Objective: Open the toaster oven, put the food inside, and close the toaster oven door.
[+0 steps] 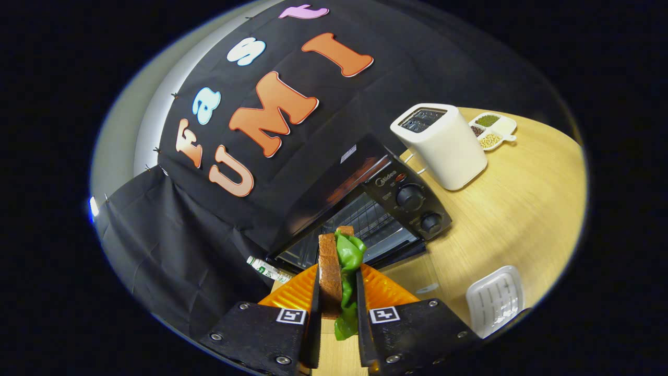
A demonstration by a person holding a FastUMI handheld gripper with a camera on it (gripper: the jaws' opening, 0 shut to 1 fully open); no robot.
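I've got the gripper (338, 292) clamped on the sandwich (336, 271), both orange fingers (292, 292) pressing its flat sides, one on the brown bread, the other on the green lettuce leaf (348, 261) that spills out along the edge and hangs down between the finger mounts. The sandwich stands on edge between the fingers, its far tip poking out ahead of them.

Right beyond that tip I see the black toaster oven (386, 209) with its door (334, 250) dropped open toward me, the wire rack (365, 216) visible inside the cavity. Two round knobs (409, 197) sit on the oven's control panel, on the side nearer the white toaster. The sandwich is held just in front of the open door, not yet inside.

Past the oven, on the wooden table (522, 209), stands a white pop-up toaster (443, 143), and behind it a white divided dish (493, 130) holding beans or grains in separate compartments. A white ridged tray (494, 300) lies on the table beside my right finger. A small bottle (269, 269) lies near the oven door's other corner, at the table's edge.
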